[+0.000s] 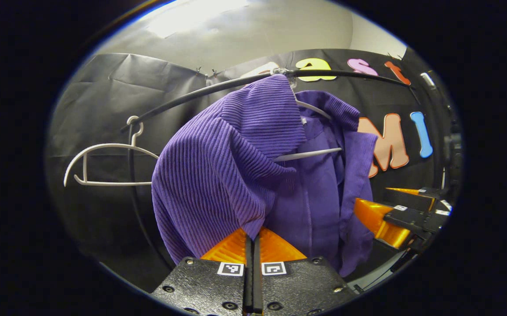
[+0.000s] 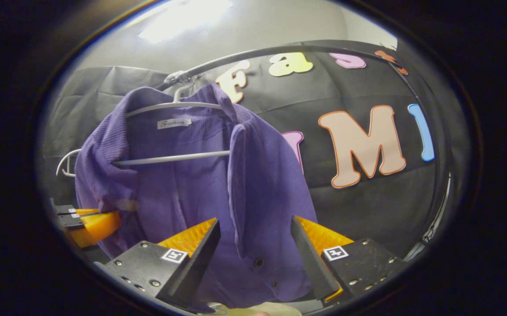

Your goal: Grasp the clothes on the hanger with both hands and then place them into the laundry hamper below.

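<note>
A purple ribbed cardigan (image 1: 223, 171) hangs from a white hanger (image 1: 310, 153) on a dark curved rail (image 1: 218, 87), in front of the black cloth wall of the booth. In the left gripper view the near shoulder of the garment is bunched and draped forward over the hanger, its lower folds falling to the tips of the left tongs (image 1: 252, 239); these tongs are clenched, fingers pressed together with only a thin seam between them, and the hem of the knit lies just over their tips, though whether any cloth is pinched in the seam cannot be told. To the left on the same rail hangs a second, bare white hanger (image 1: 104, 164). At the far right of this view the right tongs (image 1: 383, 219) reach toward the right edge of the cardigan. In the right gripper view the cardigan (image 2: 183, 188) is seen from its open front, collar and sewn-in label uppermost, the hanger (image 2: 174, 158) bar crossing the inside. The right tongs (image 2: 253, 237) are released, fingers spread wide, and the buttoned front panel hangs in the gap between them without visible contact on either side. At the lower left of this view the left tongs (image 2: 100, 224) meet the garment's left side.
</note>
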Demonstrator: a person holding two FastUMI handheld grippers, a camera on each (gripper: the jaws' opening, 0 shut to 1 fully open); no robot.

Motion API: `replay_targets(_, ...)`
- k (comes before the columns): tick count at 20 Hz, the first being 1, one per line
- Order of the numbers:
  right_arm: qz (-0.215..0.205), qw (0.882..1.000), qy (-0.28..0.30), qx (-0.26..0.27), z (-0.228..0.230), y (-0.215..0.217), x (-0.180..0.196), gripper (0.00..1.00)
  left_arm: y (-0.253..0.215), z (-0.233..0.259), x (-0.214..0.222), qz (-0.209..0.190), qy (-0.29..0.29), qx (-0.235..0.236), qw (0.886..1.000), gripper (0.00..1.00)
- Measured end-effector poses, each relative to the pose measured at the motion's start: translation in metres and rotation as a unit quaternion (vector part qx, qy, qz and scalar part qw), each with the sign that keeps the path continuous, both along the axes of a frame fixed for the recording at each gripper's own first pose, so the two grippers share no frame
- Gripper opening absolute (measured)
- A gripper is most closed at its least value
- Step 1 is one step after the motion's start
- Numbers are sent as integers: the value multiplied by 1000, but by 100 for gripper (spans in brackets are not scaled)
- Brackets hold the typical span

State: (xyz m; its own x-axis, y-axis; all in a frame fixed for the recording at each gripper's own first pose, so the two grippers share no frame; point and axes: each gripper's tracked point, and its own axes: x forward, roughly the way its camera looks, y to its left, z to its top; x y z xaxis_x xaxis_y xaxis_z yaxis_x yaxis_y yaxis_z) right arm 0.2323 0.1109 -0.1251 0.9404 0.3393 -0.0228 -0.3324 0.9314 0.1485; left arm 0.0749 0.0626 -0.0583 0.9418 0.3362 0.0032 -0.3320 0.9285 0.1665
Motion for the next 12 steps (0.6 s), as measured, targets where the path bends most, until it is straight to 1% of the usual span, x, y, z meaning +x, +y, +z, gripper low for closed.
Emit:
replay_targets(1, -2, 1000, -2, 3, 0, 2, 1, 94, -3, 2, -2, -17, 0, -3, 1000, 1)
replay_targets(2, -2, 1000, -7, 7, 4, 6, 3, 99, -4, 2, -5, -30, 3, -15, 999, 1)
replay_targets(3, 0, 1000, -11, 11, 7, 11, 5, 99, -7, 4, -9, -50, -3, -35, 998, 0)
replay_targets(4, 1, 1000, -10, 13, 8, 15, 10, 99, -14, 8, -11, -76, -10, -65, 995, 1)
replay_targets(6, 9, 1000, 4, 14, 7, 25, 18, 99, -19, 14, -22, -116, -13, -122, 986, 0)
replay_targets(7, 12, 1000, 10, 16, 7, 28, 23, 99, -22, 18, -26, -134, -12, -140, 981, 0)
replay_targets(8, 14, 1000, 11, 15, 11, 31, 26, 94, -26, 25, -32, -155, -10, -150, 976, 1)
replay_targets(10, -8, 1000, 0, -1, 18, 27, 46, 72, -32, 34, -41, -185, -8, -160, 970, 1)
replay_targets(12, -12, 1000, 9, -12, 16, 32, 58, 50, -35, 45, -53, -206, -16, -153, 967, 0)
